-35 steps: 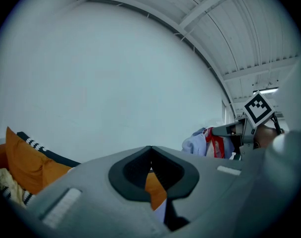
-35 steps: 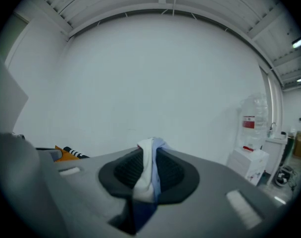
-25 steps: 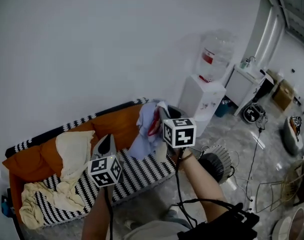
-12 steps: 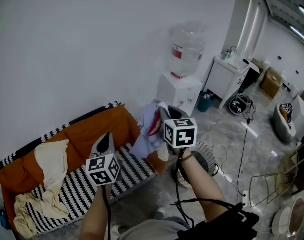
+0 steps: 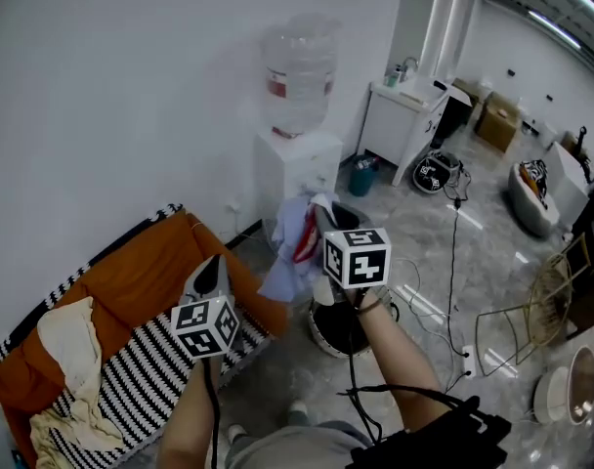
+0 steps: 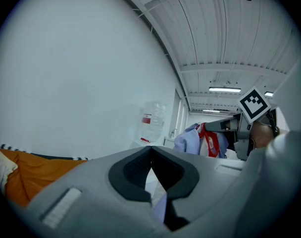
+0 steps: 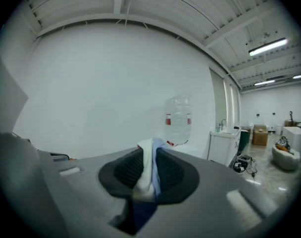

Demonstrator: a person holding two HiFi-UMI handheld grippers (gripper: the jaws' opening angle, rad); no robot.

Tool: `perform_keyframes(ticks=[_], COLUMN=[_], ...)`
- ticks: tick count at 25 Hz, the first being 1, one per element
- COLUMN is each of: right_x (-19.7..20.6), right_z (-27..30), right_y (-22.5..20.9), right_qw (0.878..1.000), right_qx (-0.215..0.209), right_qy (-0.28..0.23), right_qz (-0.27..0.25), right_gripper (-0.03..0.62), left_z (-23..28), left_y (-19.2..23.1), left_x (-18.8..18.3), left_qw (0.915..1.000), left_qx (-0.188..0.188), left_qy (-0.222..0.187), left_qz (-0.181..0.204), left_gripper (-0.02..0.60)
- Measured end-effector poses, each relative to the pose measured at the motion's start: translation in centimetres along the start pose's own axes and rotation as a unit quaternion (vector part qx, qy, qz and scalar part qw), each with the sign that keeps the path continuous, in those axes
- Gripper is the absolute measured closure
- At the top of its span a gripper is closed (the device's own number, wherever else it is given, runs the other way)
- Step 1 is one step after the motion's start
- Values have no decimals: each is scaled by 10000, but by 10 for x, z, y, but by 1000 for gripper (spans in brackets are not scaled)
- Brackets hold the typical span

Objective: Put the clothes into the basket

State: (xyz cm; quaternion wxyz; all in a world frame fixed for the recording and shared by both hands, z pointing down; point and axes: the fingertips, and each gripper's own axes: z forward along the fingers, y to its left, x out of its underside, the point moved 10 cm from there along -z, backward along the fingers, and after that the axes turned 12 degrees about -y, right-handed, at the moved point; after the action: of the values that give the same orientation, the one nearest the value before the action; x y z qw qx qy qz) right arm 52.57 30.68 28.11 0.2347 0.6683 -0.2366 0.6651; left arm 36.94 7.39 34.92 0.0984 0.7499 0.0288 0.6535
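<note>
Head view: the right gripper (image 5: pixel 319 213), held out in front of the person, has its jaws pinched on a bundle of pale blue, white and red clothes (image 5: pixel 289 257) that hangs free above the floor, past the end of the orange sofa (image 5: pixel 141 272); the left gripper (image 5: pixel 215 262) beside it has its jaws pressed together on nothing. To carry well, I judge the pinch should be firm, the hanging hem lifted clear of the floor, and release should come only over the basket, which I cannot pick out with certainty here.
</note>
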Motion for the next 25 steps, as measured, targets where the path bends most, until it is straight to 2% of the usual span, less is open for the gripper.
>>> perform_keyframes(ticks=[8,14,20,25], right_x=[16,37,81,140], right_z=[-32,-57,-69,-73], right_y=[-83,-125,-150,-168], right_qw=[9962,9909,9847,9778], right_qx=[852,1295,1568,1711], right_qy=[155,338,657,1001], right_qz=[88,155,388,684], right_gripper=[522,522,522,522], left_z=[60,81,92,95], left_y=[-65,-100,-116,-115], left_x=[28,58,91,127], left_qw=[9964,9908,9856,9827], left_qx=[795,1193,1346,1249], left_qy=[291,627,1025,1367], left_qz=[-58,-97,-44,-23], left_gripper=[572,572,572,572])
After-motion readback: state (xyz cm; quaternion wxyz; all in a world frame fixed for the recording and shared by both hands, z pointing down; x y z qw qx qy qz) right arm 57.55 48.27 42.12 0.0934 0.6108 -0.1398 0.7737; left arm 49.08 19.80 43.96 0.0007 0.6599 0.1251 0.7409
